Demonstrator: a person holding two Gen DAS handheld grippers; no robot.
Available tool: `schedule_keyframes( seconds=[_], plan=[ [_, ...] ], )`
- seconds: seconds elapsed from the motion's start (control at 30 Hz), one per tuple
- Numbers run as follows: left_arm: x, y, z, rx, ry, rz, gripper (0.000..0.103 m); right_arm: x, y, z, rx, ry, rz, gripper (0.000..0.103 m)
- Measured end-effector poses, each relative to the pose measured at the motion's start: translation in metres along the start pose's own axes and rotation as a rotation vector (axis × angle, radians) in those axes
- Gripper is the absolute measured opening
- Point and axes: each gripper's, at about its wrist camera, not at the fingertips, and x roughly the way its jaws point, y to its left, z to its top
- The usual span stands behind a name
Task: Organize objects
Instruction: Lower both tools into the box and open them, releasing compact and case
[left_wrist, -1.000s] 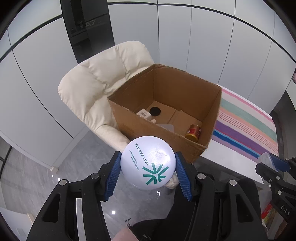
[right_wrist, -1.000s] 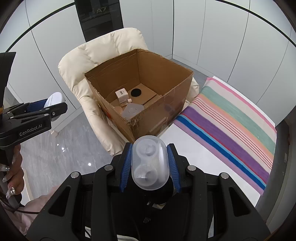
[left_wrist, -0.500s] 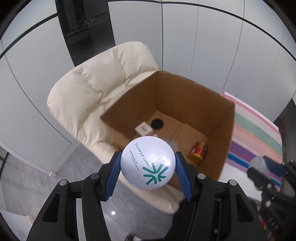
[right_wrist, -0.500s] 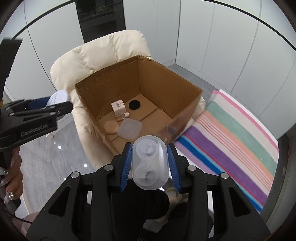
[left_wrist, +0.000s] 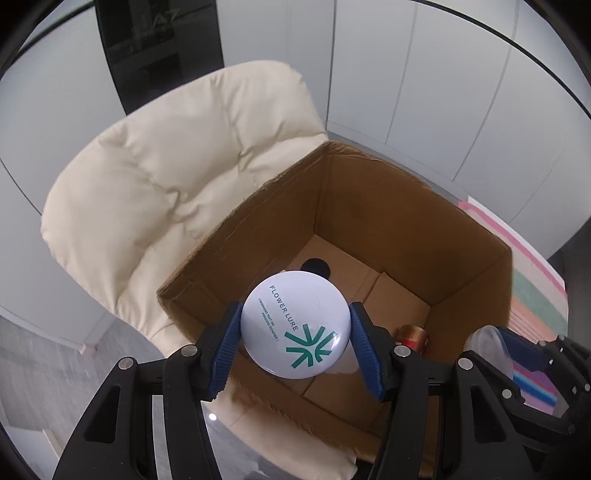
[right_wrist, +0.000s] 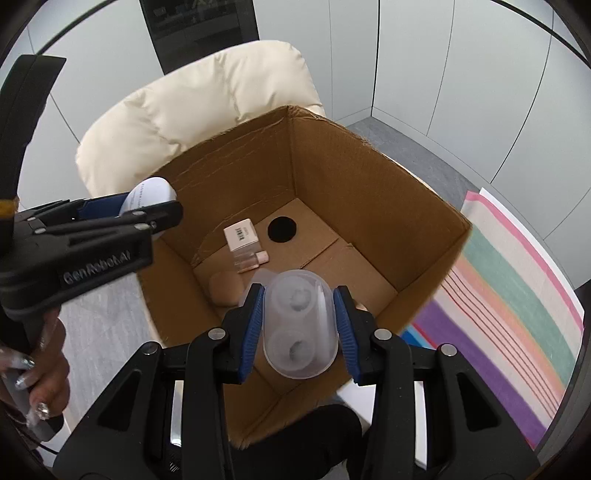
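Observation:
My left gripper (left_wrist: 295, 338) is shut on a round white powder compact (left_wrist: 295, 328) with green "FLOWER LURE" print, held above the near left rim of an open cardboard box (left_wrist: 388, 206). My right gripper (right_wrist: 300, 325) is shut on a clear oval plastic case (right_wrist: 300, 325), held over the box (right_wrist: 369, 192). Inside the box lie a small white carton (right_wrist: 240, 234), a small clear bottle (right_wrist: 253, 260), a beige round pad (right_wrist: 225, 288) and a red and gold can (left_wrist: 412, 335). The left gripper also shows in the right wrist view (right_wrist: 147, 210).
The box rests on a cream padded armchair (left_wrist: 166, 177). A striped cloth (right_wrist: 517, 306) covers a white table at the right. Grey floor (right_wrist: 96, 332) lies at the left. White wall panels and a dark panel stand behind.
Both grippers have moved forward and over the box, which now fills more of each view. Each still holds its object.

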Motion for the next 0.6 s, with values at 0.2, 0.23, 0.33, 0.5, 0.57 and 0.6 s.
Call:
schedule_keyframes(
  seconds=[0.2, 0.23, 0.33, 0.5, 0.57, 0.6],
  plan=[
    [0.014, 0.003, 0.009, -0.006, 0.01, 0.01, 0.059, 0.023, -0.003, 0.011, -0.003, 0.018, -0.015, 0.04],
    [0.014, 0.002, 0.01, -0.001, -0.003, -0.004, 0.059, 0.025, -0.004, 0.012, 0.002, 0.017, -0.016, 0.04],
    [0.014, 0.003, 0.012, 0.0, -0.003, -0.112, 0.077, 0.03, -0.009, 0.014, 0.026, 0.01, -0.012, 0.081],
    [0.009, -0.001, 0.009, 0.011, 0.002, -0.146, 0.097, 0.024, -0.013, 0.014, 0.045, -0.028, -0.048, 0.102],
    [0.007, -0.003, 0.005, 0.012, 0.003, -0.157, 0.097, 0.022, -0.014, 0.014, 0.046, -0.021, -0.044, 0.102],
    [0.008, -0.004, 0.005, 0.017, 0.007, -0.158, 0.097, 0.021, -0.014, 0.013, 0.045, -0.015, -0.045, 0.102]
  ],
)
